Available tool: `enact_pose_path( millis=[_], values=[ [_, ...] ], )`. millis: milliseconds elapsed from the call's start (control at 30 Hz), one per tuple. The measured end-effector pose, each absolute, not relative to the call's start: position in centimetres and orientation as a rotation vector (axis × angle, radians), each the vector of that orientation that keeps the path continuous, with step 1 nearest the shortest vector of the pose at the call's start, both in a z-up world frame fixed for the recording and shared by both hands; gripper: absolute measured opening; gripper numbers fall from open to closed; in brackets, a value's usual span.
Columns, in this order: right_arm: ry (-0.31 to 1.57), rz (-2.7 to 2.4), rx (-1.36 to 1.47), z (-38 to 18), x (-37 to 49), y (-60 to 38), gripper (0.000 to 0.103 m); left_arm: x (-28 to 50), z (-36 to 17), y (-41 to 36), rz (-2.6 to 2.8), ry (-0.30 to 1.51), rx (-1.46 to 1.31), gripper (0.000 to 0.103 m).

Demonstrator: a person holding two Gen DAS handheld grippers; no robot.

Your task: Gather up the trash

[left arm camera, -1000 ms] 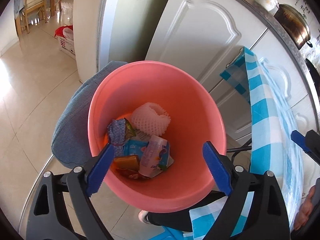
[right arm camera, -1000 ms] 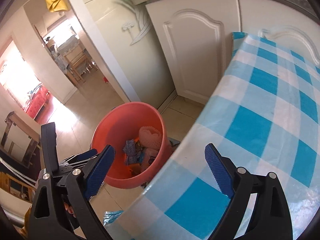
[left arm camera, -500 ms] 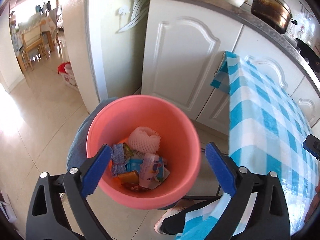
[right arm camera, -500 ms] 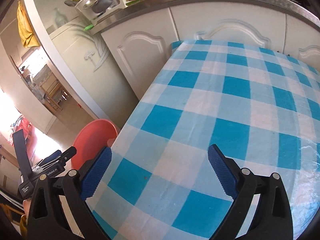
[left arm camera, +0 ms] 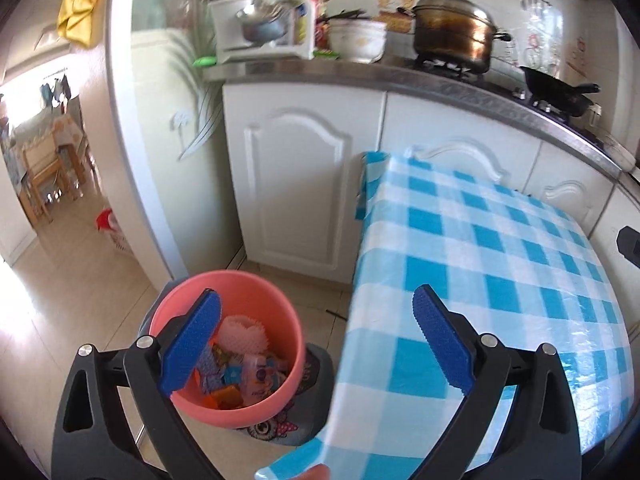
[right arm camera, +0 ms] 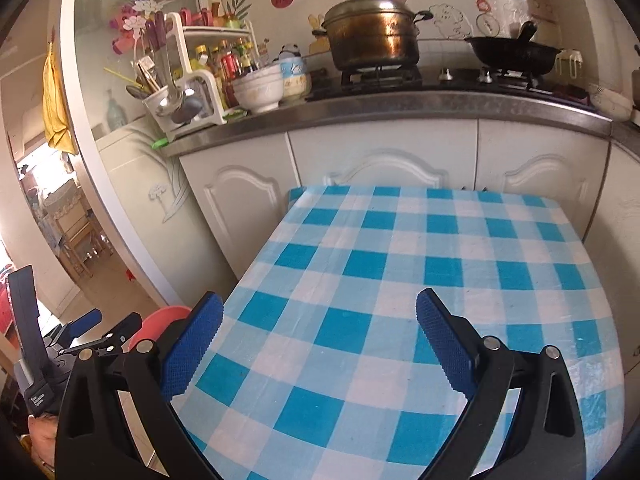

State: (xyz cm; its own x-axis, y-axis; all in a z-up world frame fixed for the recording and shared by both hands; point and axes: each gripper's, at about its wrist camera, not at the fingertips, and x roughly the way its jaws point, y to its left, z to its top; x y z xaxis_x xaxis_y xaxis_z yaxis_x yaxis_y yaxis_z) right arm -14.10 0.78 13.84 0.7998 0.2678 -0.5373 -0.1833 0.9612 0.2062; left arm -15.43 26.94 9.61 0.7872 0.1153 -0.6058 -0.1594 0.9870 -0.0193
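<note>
A pink bucket (left arm camera: 276, 312) stands on the floor by the left edge of the table (left arm camera: 500, 260), which wears a blue-and-white checked cloth. In it lie a white foam net (left arm camera: 240, 330) and several crumpled wrappers (left arm camera: 248, 374). My left gripper (left arm camera: 315, 293) hovers above and behind the bucket, its jaws opening with nothing between them. Over the near half of the table (right arm camera: 400, 272), my right gripper (right arm camera: 319, 297) is open and holds nothing. The bucket's rim (right arm camera: 160, 316) peeks out at the lower left of the right wrist view.
White cabinets (left arm camera: 296, 184) and a counter (right arm camera: 400, 106) with a metal pot (right arm camera: 372, 36), a black wok (right arm camera: 512, 54), bowls and a utensil rack stand behind the table. A grey mat (left arm camera: 304, 424) lies under the bucket. A doorway (left arm camera: 48, 168) opens on the left.
Both grippers rose and pulled back from the bucket. The left view went from looking into the bucket to seeing table and counter. The right view swung from the bucket onto the tabletop.
</note>
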Motion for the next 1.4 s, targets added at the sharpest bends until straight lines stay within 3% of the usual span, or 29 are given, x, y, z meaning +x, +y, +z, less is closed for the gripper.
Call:
enact_pose_path(
  millis=[567, 1400],
  values=[
    [0.307, 0.016, 0.100, 20.6, -22.6, -5.9, 0.097, -19.3, 16.9, 18.3, 0.049, 0.440, 0.021, 0.099],
    [0.121, -0.188, 0.036, 25.5, -29.5, -7.7, 0.098, -22.9, 22.7, 12.5, -0.019, 0.250, 0.049, 0.099]
  ],
)
